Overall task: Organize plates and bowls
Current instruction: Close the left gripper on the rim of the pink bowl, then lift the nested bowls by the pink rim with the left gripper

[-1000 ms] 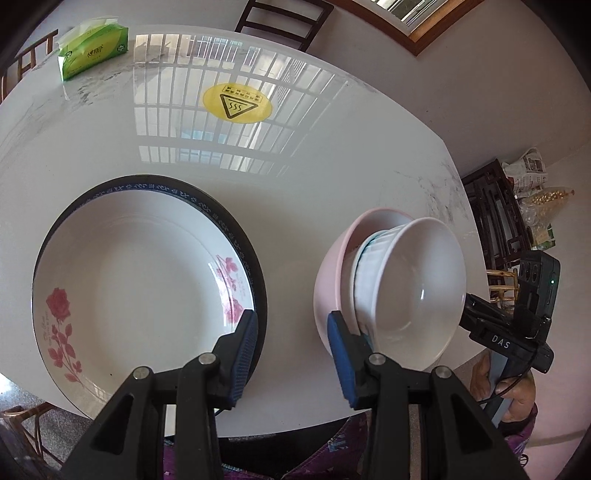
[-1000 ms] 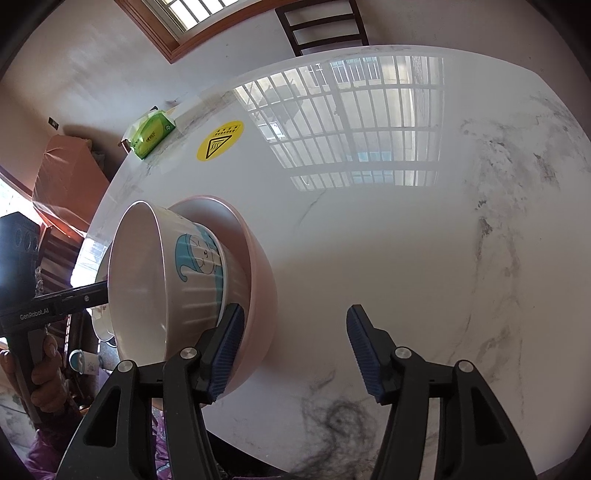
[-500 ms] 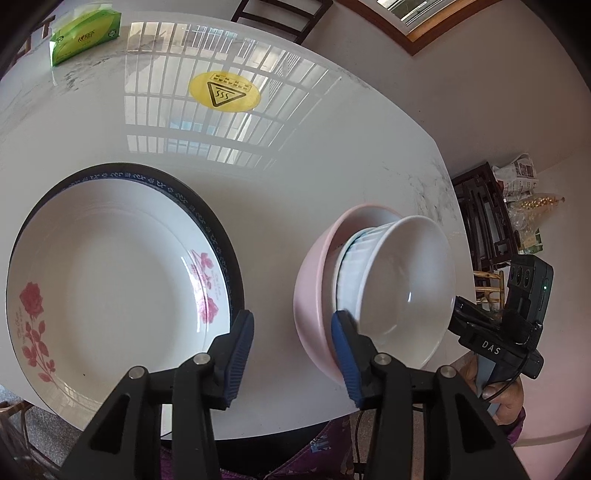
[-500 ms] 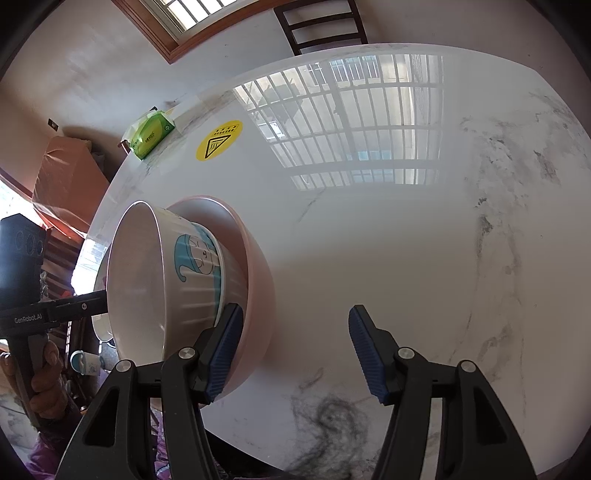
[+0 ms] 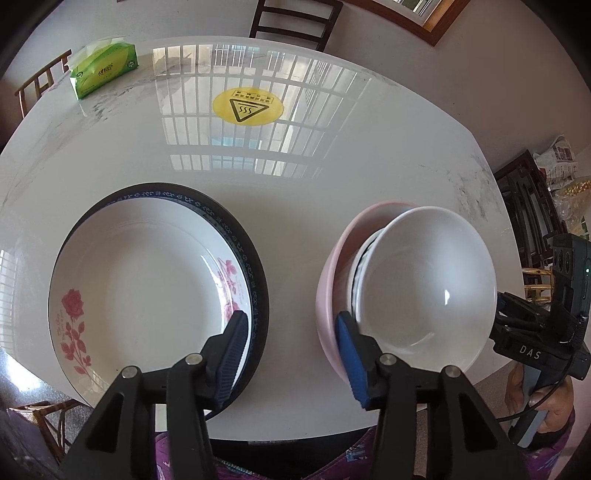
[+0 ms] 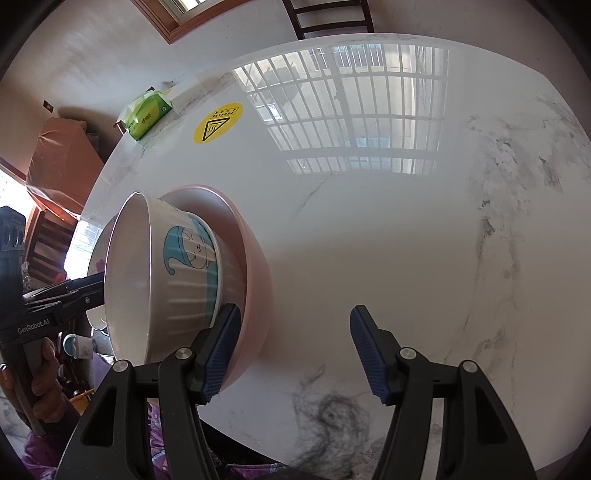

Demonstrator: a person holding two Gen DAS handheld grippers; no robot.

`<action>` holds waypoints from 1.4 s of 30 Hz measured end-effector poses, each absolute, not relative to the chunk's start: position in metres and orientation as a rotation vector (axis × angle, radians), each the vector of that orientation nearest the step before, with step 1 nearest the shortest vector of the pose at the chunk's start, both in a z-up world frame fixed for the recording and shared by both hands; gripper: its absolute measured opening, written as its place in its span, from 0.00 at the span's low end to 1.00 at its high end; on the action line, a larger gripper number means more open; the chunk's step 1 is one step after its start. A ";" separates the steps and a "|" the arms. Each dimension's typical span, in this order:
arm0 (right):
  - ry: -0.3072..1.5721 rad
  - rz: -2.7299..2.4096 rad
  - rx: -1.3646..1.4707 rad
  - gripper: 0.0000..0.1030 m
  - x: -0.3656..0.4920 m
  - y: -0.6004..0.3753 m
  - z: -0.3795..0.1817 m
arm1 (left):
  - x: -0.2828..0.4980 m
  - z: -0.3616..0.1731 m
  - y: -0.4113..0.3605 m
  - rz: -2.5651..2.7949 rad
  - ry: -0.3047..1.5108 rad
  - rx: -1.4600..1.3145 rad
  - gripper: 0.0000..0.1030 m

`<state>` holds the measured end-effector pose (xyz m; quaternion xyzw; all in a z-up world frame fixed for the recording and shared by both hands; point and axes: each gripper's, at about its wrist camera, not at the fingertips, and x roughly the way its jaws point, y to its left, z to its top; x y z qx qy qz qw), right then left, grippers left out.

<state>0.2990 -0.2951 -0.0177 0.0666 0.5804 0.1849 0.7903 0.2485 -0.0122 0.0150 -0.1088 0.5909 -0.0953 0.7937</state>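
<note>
A white plate with red roses (image 5: 147, 291) lies stacked on a dark blue-rimmed plate (image 5: 236, 243) at the near left of the table. To its right a white bowl (image 5: 424, 291) with a blue cartoon (image 6: 188, 254) sits nested in a pink bowl (image 5: 328, 291) (image 6: 255, 273). My left gripper (image 5: 291, 350) is open and empty, over the gap between plates and bowls. My right gripper (image 6: 295, 350) is open and empty, just right of the bowls, its left finger (image 6: 218, 347) near the pink bowl's side. It also shows in the left wrist view (image 5: 532, 339).
The white marble table (image 6: 388, 229) carries a yellow heat-warning sticker (image 5: 247, 107) and a green tissue pack (image 5: 103, 70) at the far side. A dark chair (image 5: 291, 18) stands behind the table. The table's near edge (image 5: 295, 435) runs just below the dishes.
The left gripper has pulled back and tilted up, so more of the far table shows. Its jaws have opened wider. The right gripper and the dishes have barely moved.
</note>
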 end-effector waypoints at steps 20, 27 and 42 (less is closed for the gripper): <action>1.248 0.477 0.207 0.16 0.297 -0.288 -0.013 | 0.243 0.008 -0.009 -0.252 1.181 -0.466 0.08; 1.239 0.474 0.258 0.16 0.297 -0.294 -0.013 | 0.245 0.010 -0.009 -0.259 1.206 -0.442 0.08; 1.234 0.491 0.356 0.17 0.297 -0.301 -0.017 | 0.245 0.010 -0.016 -0.250 1.197 -0.435 0.07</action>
